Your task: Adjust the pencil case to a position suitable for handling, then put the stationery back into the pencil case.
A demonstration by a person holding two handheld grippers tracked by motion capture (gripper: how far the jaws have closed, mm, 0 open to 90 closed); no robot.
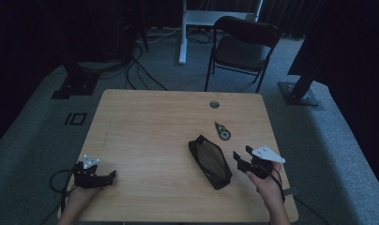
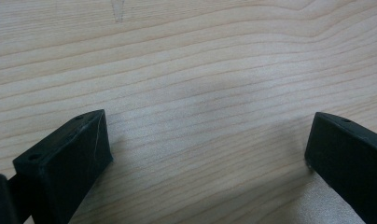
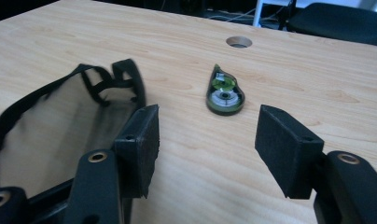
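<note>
Right gripper view is showing a black zip pouch [image 3: 60, 121] lying open on the wooden table [image 3: 186, 42], its mouth gaping and its pale lining showing, with the edge blurring a little at the left so the zip itself is hard to make out. The right gripper [image 3: 207, 140] is hovering just beside the pouch, its jaws standing about half apart with nothing between them but bare wood. Beyond the jaws a green correction tape dispenser [image 3: 225, 92] is lying flat, apart from the pouch, and a round cable hole [image 3: 239, 42] is sitting farther back in the tabletop.

From the high view, the pouch [image 1: 210, 161] is lying slantwise on the right half of the table, the dispenser [image 1: 222, 131] near its far end, and the right gripper [image 1: 244, 157] is sitting just to its right. The left gripper [image 1: 113, 174] is resting near the table's left front edge, well apart from the pouch; its own view [image 2: 207, 144] is showing jaws spread wide over empty wood. A black folding chair [image 1: 244, 47] is standing behind the table.
</note>
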